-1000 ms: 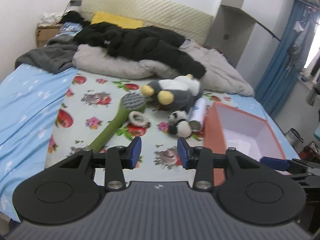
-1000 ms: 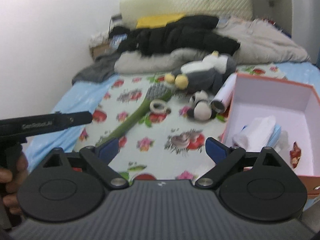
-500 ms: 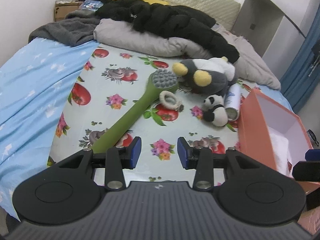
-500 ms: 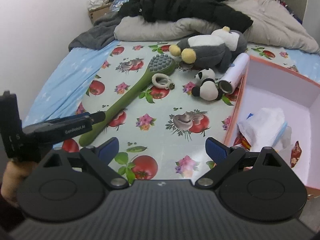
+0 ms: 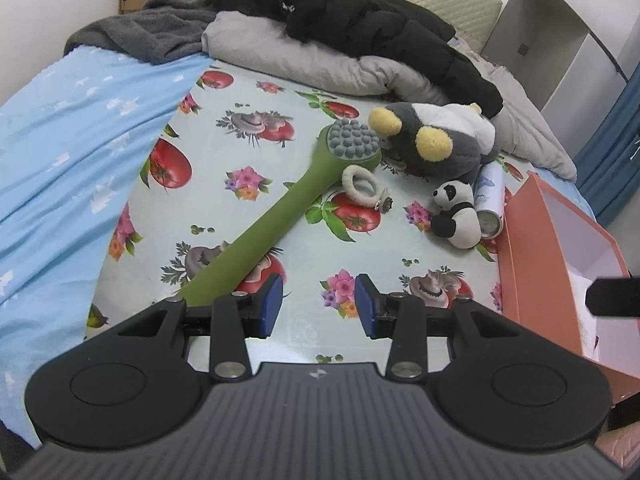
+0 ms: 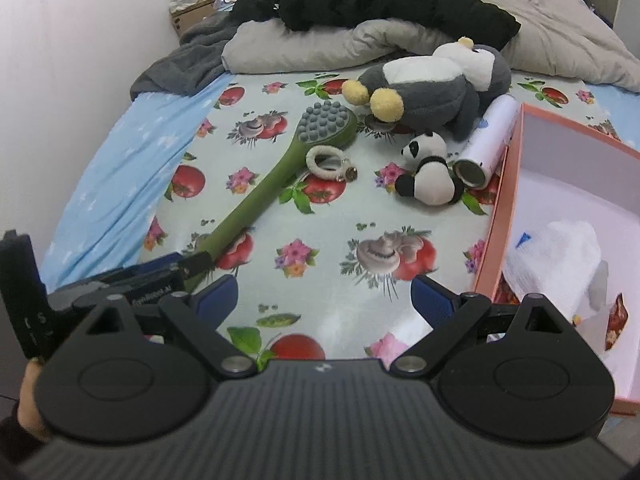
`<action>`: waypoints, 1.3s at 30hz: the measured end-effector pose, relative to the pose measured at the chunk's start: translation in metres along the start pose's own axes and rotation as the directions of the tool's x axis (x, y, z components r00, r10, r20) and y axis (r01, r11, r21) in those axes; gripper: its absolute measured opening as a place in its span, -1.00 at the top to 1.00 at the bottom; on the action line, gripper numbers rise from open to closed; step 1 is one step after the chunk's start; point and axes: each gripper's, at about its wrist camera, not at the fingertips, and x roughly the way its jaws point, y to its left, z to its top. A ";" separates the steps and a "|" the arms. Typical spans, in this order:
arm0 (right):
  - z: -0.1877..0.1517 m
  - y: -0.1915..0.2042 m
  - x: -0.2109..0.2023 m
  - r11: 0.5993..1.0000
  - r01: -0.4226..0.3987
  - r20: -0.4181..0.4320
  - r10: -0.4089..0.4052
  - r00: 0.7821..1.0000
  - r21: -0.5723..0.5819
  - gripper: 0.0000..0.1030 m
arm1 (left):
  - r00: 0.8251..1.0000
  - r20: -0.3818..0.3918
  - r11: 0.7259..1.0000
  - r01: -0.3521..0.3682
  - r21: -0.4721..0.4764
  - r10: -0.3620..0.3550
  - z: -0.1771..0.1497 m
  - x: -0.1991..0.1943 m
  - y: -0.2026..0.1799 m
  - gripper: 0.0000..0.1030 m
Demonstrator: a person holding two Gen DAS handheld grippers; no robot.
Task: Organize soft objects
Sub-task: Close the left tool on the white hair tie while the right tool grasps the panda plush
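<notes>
Well, the bed (image 5: 60, 128) fills both views, with a fruit-print cloth (image 5: 248, 148) over its middle and a blue sheet at 9 o'clock. At 12 o'clock lie a grey quilt (image 6: 304, 46) and a black jacket (image 5: 372, 28) on top of it. At 3 o'clock stands the pink box (image 6: 496, 216), open, with a white cloth (image 6: 560, 256) inside.

Next in size is the penguin (image 6: 432, 88), a grey and white plush with yellow feet, lying on its side at 1 o'clock just below the quilt. The green brush (image 5: 288, 208) lies across the cloth, its grey head touching the penguin's feet and its handle running down toward 7 o'clock. A white can (image 6: 488, 144) lies between the penguin and the box wall. The small panda (image 6: 428, 168) sits just beside the can's end. A cream hair tie (image 5: 360, 184) rests against the brush neck.

The left gripper (image 5: 316, 304) hangs over the cloth near the brush handle, jaws partly apart with nothing between them. The right gripper (image 6: 324, 296) has its jaws spread wide, also empty, above the cloth beside the box.
</notes>
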 end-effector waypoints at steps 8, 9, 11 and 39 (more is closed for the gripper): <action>0.021 -0.003 0.037 1.000 0.031 -0.005 -0.031 1.000 -0.002 -0.84 | 0.999 -0.019 1.000 0.030 0.009 -0.030 0.014 0.034 0.003 0.12; 0.024 -0.004 0.044 0.999 0.034 -0.006 -0.034 0.999 0.000 -0.84 | 0.999 -0.018 0.999 0.038 0.013 -0.038 0.017 0.040 0.003 0.12; 0.027 -0.007 0.056 0.999 0.044 0.010 -0.044 0.999 0.005 -0.84 | 0.999 -0.021 0.999 0.044 0.023 -0.043 0.021 0.052 0.001 0.12; 0.089 -0.104 0.215 0.950 0.267 -0.051 -0.262 0.964 0.162 -0.44 | 0.989 -0.006 0.943 0.141 0.302 -0.146 0.070 0.229 -0.073 0.12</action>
